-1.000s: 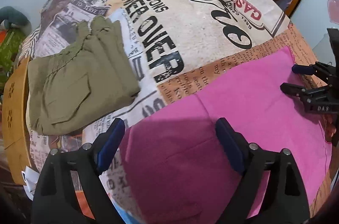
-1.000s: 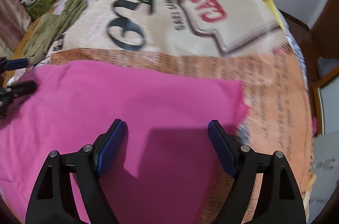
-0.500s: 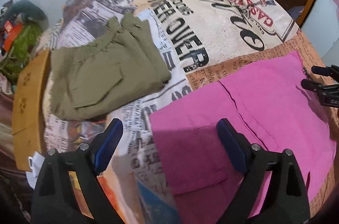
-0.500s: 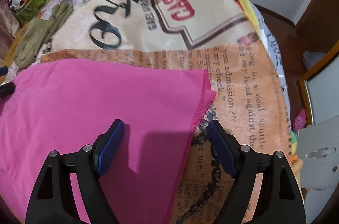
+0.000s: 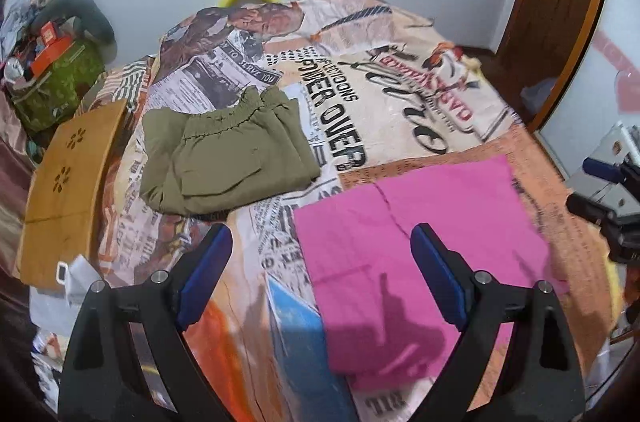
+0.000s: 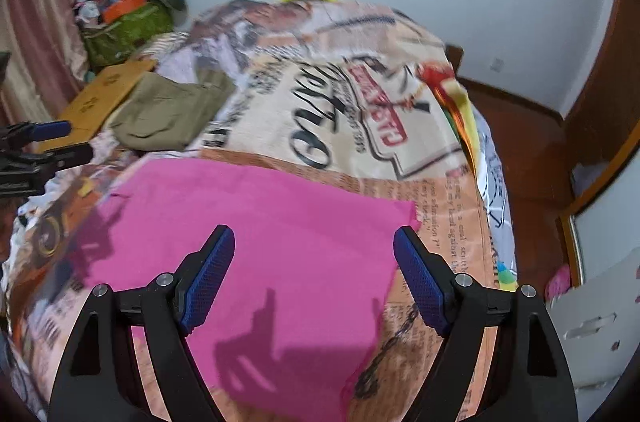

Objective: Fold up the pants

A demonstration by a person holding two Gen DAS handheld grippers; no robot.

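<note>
Lifted and drawn back from the bed since a second earlier, with more of the room in view. Left gripper (image 5: pixel 322 270) and right gripper (image 6: pixel 314 272) both tilted downward above the bedspread (image 5: pixel 400 126), jaws spread wide, nothing between them. Beneath, pink pants (image 5: pixel 420 246) folded flat. Farther left, folded olive pants (image 5: pixel 228 162), beside a wooden board (image 5: pixel 64 190).

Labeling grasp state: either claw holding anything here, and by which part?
Nothing held. Left claw and right claw are both open and empty above the flat bright pink fabric pants.
</note>
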